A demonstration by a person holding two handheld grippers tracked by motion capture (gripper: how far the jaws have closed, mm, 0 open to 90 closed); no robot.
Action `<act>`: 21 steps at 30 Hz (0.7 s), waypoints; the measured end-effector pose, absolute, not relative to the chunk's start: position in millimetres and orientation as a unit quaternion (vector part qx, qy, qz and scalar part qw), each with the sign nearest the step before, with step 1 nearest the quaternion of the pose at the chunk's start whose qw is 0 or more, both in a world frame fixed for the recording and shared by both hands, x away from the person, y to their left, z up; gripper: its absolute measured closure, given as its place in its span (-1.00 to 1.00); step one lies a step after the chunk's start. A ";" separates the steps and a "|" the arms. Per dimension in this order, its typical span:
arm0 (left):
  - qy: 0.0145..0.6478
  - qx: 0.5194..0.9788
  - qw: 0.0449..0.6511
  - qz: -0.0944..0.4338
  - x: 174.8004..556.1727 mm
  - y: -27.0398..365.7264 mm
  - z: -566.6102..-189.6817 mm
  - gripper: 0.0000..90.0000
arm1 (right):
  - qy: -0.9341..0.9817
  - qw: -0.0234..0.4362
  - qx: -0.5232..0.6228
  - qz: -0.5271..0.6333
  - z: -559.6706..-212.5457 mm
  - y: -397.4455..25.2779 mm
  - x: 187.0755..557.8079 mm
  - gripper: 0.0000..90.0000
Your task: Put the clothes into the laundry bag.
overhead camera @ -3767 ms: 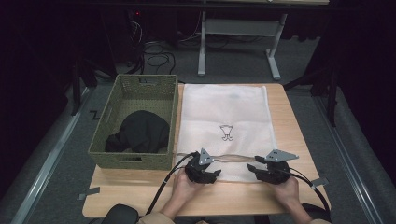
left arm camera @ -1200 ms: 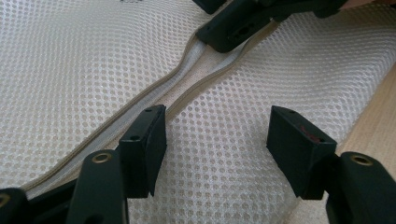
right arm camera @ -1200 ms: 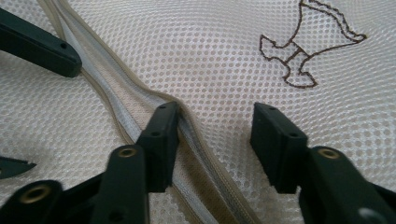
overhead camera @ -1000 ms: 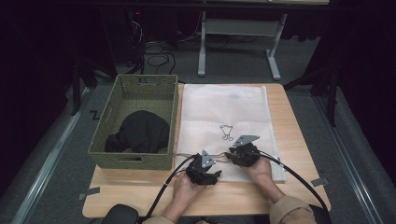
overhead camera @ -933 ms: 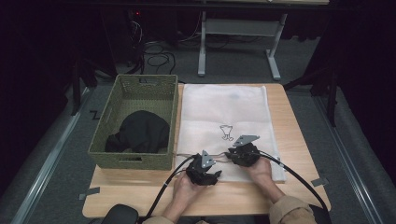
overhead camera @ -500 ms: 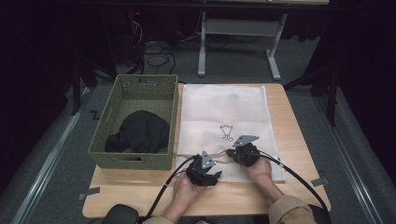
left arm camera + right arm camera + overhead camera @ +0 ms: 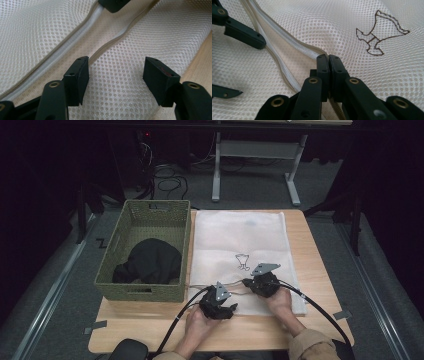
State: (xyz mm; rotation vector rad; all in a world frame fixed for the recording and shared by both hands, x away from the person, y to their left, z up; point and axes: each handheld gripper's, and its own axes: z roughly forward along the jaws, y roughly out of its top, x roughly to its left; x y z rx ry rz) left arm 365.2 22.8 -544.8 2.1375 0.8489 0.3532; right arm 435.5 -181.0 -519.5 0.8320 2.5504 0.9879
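Nearest the person, the left gripper [image 7: 218,304] hovers over the near hem of the mesh bag [image 7: 240,245], its fingers [image 7: 77,77] spread wide with nothing between them; in the left gripper view only fabric lies in the gap. Just beyond and to its right, the right gripper [image 7: 260,284] has its fingers [image 7: 328,72] clenched on the bag's zipper edge [image 7: 287,67], pinching one lip of the opening where the tape curves away.

The bag lies flat on the counter [image 7: 320,270], covering most of its right half. It is white, soft, open-weave mesh with tiny round holes, a smooth pale zipper tape along the near end and a small brown embroidered outline [image 7: 379,37] near the middle. To its left stands a green woven basket [image 7: 122,285], rectangular with cut-out handles, holding a crumpled black garment [image 7: 150,262].

The work looks like opening the bag to take the garment. The likely trouble is grip: the mesh is thin and limp, so the left fingers may close on both layers at once and keep the mouth shut, or catch nothing but counter. A hard pull by the right gripper could drag the whole light bag across the smooth wood instead of parting the lips, or slip off the narrow tape.
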 end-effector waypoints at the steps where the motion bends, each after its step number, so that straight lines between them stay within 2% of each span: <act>1: 0.335 0.844 0.395 0.140 365.3 22.9 -544.7 -0.16 | 0.882 0.139 0.289 0.346 -517.7 -181.6 435.5 0.97; 21: 0.335 0.844 0.396 0.140 365.2 22.8 -544.8 -0.16 | 0.875 0.137 0.284 0.368 -493.8 -187.3 435.1 0.97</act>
